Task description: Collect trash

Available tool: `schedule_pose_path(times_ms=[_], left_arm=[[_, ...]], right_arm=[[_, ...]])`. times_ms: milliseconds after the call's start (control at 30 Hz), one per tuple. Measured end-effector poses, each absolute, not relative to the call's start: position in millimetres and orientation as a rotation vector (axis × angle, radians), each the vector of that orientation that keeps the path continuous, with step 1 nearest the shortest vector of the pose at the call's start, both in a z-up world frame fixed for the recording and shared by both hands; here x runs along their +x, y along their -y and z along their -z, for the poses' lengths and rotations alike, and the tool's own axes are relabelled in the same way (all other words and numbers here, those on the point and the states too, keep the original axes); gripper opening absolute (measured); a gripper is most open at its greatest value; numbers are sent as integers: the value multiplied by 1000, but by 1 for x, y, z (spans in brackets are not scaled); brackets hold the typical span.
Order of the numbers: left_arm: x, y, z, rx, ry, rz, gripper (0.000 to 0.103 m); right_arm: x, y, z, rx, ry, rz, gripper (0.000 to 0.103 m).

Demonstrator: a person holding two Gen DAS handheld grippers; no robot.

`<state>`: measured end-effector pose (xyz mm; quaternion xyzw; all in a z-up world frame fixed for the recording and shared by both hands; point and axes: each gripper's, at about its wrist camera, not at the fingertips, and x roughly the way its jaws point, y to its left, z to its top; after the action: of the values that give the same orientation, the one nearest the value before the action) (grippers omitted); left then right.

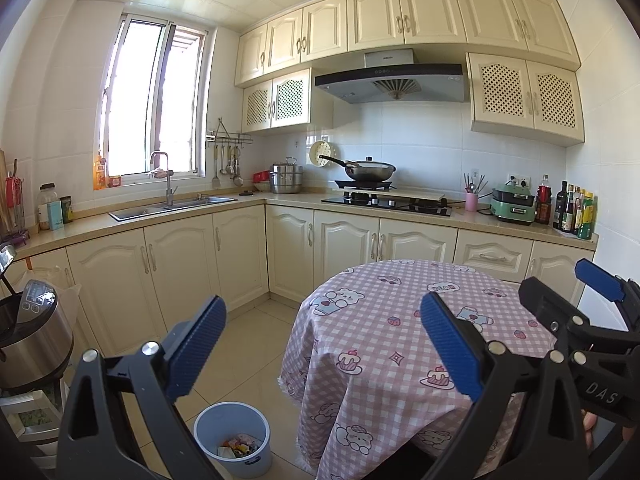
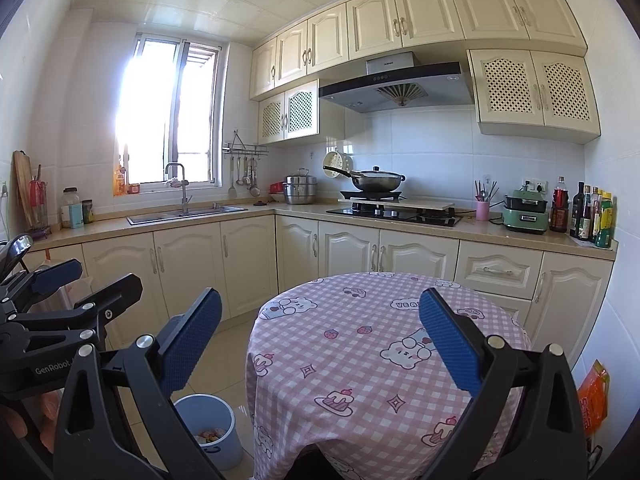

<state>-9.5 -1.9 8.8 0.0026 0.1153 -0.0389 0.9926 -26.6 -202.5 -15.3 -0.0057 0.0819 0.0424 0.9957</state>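
Here, both hand-held tools are raised level over a round table draped in a pink checked cloth (image 1: 400, 320). The left gripper (image 1: 324, 348) has its blue pads spread wide and holds nothing; the right gripper (image 2: 320, 344) is likewise spread and empty. The collected trash (image 1: 239, 450), small crumpled wrappers, lies at the bottom of a pale blue bin (image 1: 208, 424) on the floor tiles, at about 7 o'clock in the left wrist view, just beside the hanging cloth edge. No loose litter shows on the tabletop, so the task appears largely complete. Risks, as a judgement: a low sweep of the left tool could clip the bin's rim and tip it, spilling the wrappers; a pad could also snag the cloth's hem. The rice cooker (image 1: 32, 340) at 9 o'clock limits leftward clearance.
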Motion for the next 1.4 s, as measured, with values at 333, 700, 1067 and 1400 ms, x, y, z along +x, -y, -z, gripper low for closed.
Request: schedule_pose_path(times_ms=[333,700,1067,1400], left_arm=[[-9,1,-9,5,-233,78,96],[-9,0,-10,5,-234,76,96],[-9,0,-10,5,-234,77,96],[-9,0,-9,4,-234,77,96]], right_arm=[[-25,203,16,-13,-168,-86,95],[-23,204,18,-12,-171,-89,95],[-23,204,20,-12,-174,-93,95],[-22,204,22,-12,-177,-95,95]])
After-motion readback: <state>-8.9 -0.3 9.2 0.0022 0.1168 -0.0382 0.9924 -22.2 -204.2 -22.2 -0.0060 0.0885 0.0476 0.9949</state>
